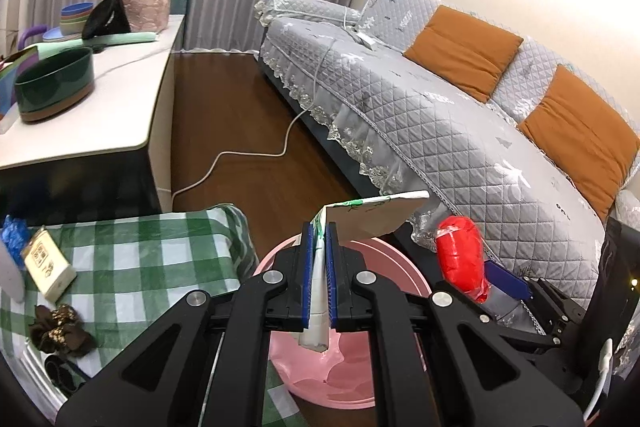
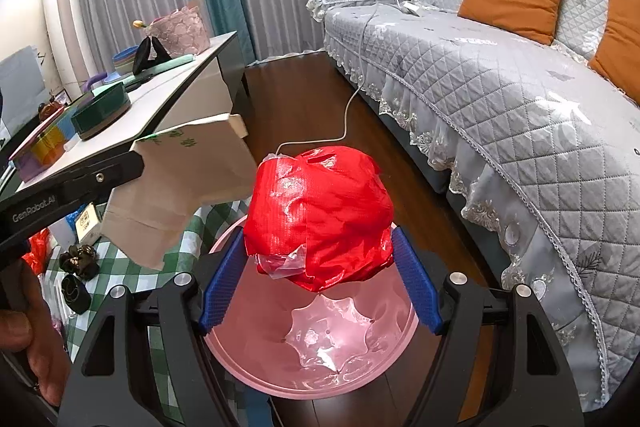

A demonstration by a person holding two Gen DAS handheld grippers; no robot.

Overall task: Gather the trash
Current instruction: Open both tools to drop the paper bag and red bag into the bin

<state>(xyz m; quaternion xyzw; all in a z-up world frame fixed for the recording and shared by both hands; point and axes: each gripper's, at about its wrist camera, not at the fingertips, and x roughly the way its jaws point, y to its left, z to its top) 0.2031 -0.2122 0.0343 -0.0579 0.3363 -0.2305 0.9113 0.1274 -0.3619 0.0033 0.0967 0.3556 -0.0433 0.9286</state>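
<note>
My left gripper (image 1: 319, 239) is shut on a flattened white paper carton (image 1: 374, 217) and holds it above a pink bin (image 1: 360, 379) on the floor. The carton also shows in the right wrist view (image 2: 180, 183). My right gripper (image 2: 320, 247) is shut on a crumpled red plastic bag (image 2: 320, 211), held over the open pink bin (image 2: 312, 355). The red bag shows in the left wrist view (image 1: 460, 255) to the right of the carton. The bin's inside looks empty.
A low table with a green checked cloth (image 1: 132, 267) holds a small box (image 1: 48, 267), a dark scrunchie (image 1: 60, 327) and blue plastic. A white side table (image 1: 100, 107) carries bowls. A grey sofa (image 1: 440, 107) stands right. A white cable (image 1: 248, 155) lies on the wooden floor.
</note>
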